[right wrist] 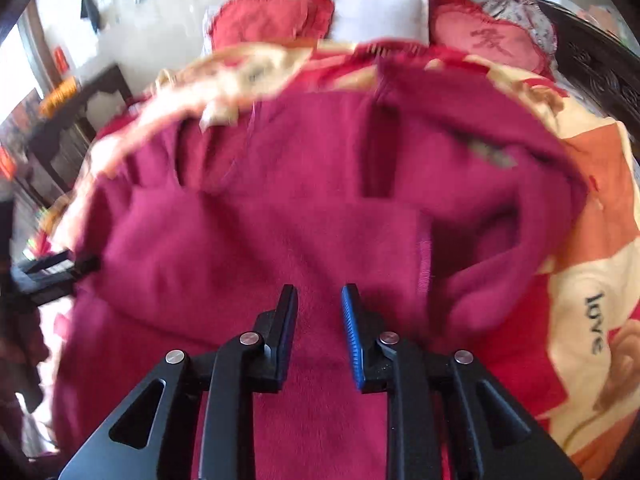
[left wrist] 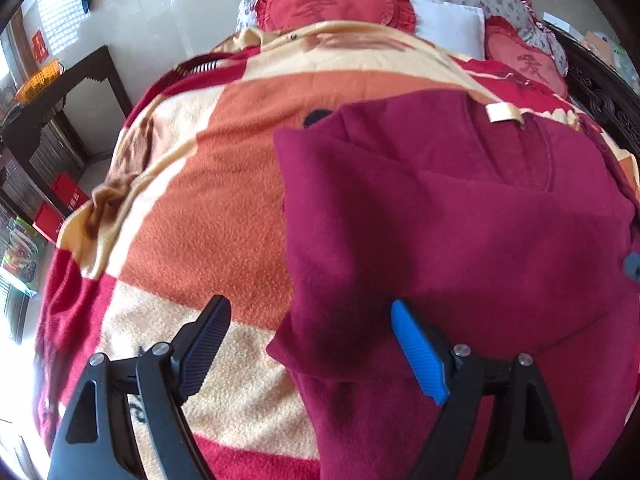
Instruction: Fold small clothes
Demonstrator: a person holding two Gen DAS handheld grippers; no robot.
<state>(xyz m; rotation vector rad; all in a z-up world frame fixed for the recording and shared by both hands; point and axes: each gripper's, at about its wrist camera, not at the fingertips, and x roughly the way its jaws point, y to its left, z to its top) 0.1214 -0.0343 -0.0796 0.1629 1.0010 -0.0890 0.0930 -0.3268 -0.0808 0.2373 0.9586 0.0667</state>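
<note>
A dark red fleece top point(left wrist: 460, 240) lies on a bed over a checked blanket, neck label point(left wrist: 502, 113) toward the pillows, with its left sleeve folded across the body. My left gripper point(left wrist: 310, 344) is open and empty, hovering over the top's lower left edge. In the right wrist view the same top point(right wrist: 280, 220) fills the middle, blurred, with a sleeve bunched at the right. My right gripper point(right wrist: 319, 320) hovers just above the fabric with its jaws a small way apart and nothing between them.
The orange, cream and red blanket point(left wrist: 208, 208) covers the bed. Red heart cushions point(left wrist: 332, 4) and a white pillow point(left wrist: 448, 24) lie at the head. A dark wooden table point(left wrist: 60, 96) stands left of the bed. A dark carved bed frame point(right wrist: 600, 64) runs along the right.
</note>
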